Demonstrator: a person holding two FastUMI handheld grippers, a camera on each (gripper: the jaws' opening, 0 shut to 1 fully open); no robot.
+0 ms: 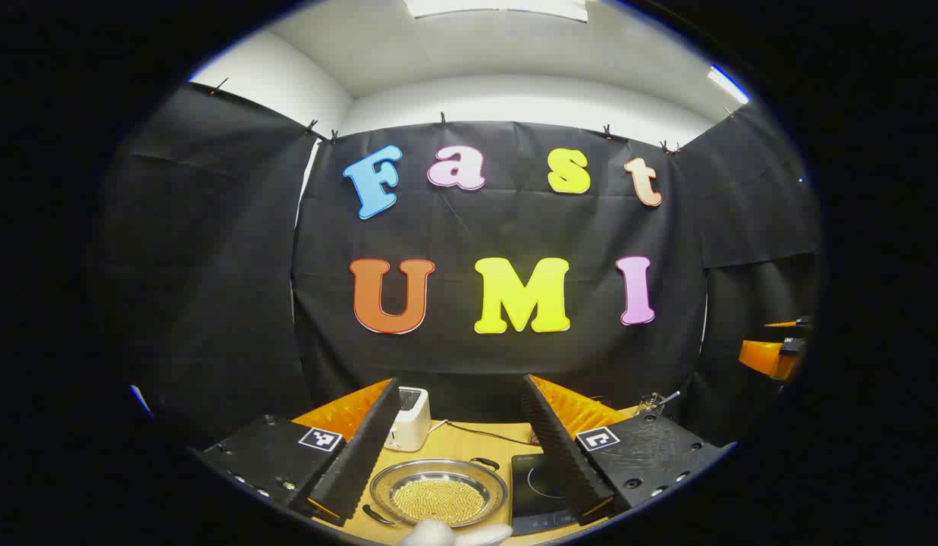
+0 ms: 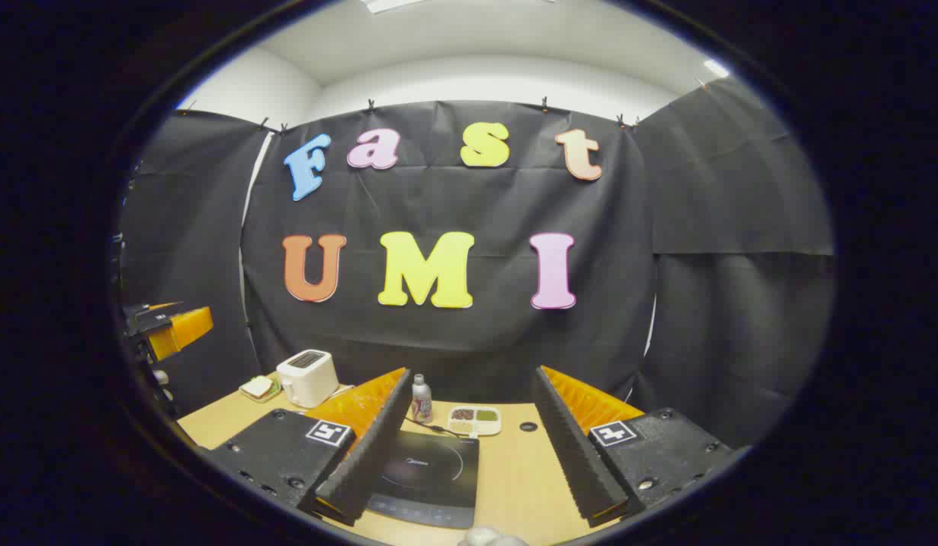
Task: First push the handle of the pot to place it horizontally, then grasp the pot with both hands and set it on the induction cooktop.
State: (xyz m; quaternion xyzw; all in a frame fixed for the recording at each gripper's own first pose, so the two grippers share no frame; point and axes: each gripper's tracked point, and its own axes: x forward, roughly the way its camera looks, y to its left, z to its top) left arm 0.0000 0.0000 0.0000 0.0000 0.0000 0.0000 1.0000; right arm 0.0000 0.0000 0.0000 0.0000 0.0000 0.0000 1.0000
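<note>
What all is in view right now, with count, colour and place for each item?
pot: one, silver, on the table left of the cooktop
induction cooktop: one, black, on the table
toaster: one, white, rear left
bottle: one, small, behind the cooktop
snack tray: one, white, beside the bottle
table: one, light wood
left claw: open, above the pot
right claw: open, above the cooktop

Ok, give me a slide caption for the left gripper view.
Open left gripper poised above the pot, with the induction cooktop alongside.
</note>
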